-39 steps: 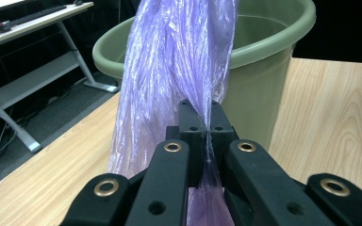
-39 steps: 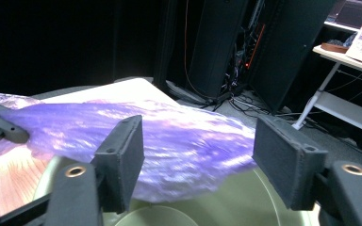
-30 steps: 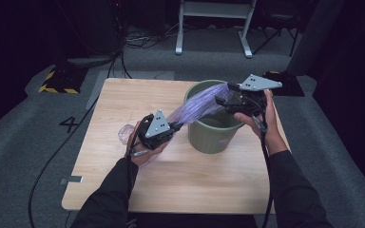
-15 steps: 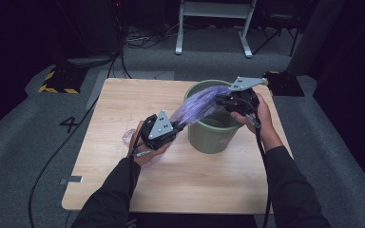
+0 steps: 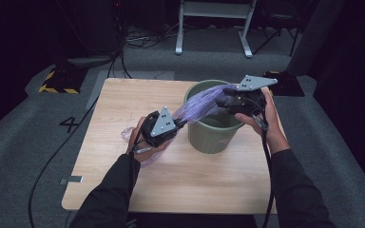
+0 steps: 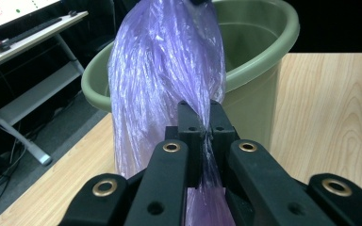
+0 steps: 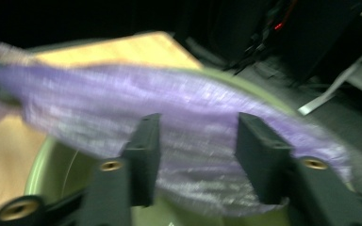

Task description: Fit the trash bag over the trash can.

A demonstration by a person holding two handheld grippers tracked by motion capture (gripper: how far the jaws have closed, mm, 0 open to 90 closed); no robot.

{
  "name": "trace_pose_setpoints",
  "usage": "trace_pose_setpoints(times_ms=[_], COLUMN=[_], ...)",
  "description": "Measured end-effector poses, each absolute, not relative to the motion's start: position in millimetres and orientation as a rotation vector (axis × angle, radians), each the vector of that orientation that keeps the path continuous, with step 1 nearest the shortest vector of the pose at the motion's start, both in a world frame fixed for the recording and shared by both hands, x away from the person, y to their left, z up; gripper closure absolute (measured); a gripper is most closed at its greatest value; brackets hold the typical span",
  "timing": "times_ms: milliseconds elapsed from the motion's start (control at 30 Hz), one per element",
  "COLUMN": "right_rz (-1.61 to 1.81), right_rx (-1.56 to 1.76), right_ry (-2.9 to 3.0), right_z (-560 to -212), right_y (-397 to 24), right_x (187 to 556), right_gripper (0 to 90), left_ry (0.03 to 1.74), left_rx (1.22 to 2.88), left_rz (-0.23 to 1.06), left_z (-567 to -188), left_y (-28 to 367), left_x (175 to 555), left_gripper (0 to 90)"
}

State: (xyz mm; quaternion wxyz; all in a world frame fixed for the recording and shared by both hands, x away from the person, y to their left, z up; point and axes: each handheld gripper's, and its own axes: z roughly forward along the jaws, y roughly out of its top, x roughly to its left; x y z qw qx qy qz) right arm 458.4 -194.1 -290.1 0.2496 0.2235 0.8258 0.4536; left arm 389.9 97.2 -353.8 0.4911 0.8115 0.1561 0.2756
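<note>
Left gripper [image 6: 201, 123] I've got clamped on the purple bag [image 5: 202, 102], which stretches up-right over the green bin's [image 5: 214, 137] rim to my right gripper [image 7: 195, 141]; its jaws have just been opening, astride the plastic, not pinching

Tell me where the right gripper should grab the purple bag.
Grip the purple bag at its free end over the green bin, coming from the bin's right: the left gripper already pinches the other end, and the film stretched between is thin enough to pinch.

Dim room — grey carpet [image 5: 38, 142], white desk frame [image 5: 214, 23] behind.
</note>
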Motion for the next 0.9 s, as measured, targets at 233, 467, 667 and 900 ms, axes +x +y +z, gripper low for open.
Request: trace_pose_setpoints(times_ms=[233, 467, 667, 900], right_rz=[1.211, 0.914, 0.852, 0.869], right_rx=[0.635, 0.599, 0.547, 0.478], right_ry=[2.2, 2.323, 2.429, 2.511], right_z=[-284.9, -298.3, -305.9, -310.0], right_y=[-192.7, -174.0, -168.1, -162.2], right_x=[462.0, 478.1, 478.8, 469.3], right_gripper=[43.0, 60.7, 64.3, 58.9], left_ry=[0.378, 0.367, 0.381, 0.386], left_rx=[1.982, 1.974, 1.945, 1.926], left_rz=[0.656, 0.679, 0.692, 0.674], left_z=[-354.2, -347.2, -342.9, -338.0], left_y=[98.2, 97.4, 97.7, 90.2], left_x=[393.2, 392.4, 393.8, 401.6], left_gripper=[87.9, 87.8, 87.5, 87.5])
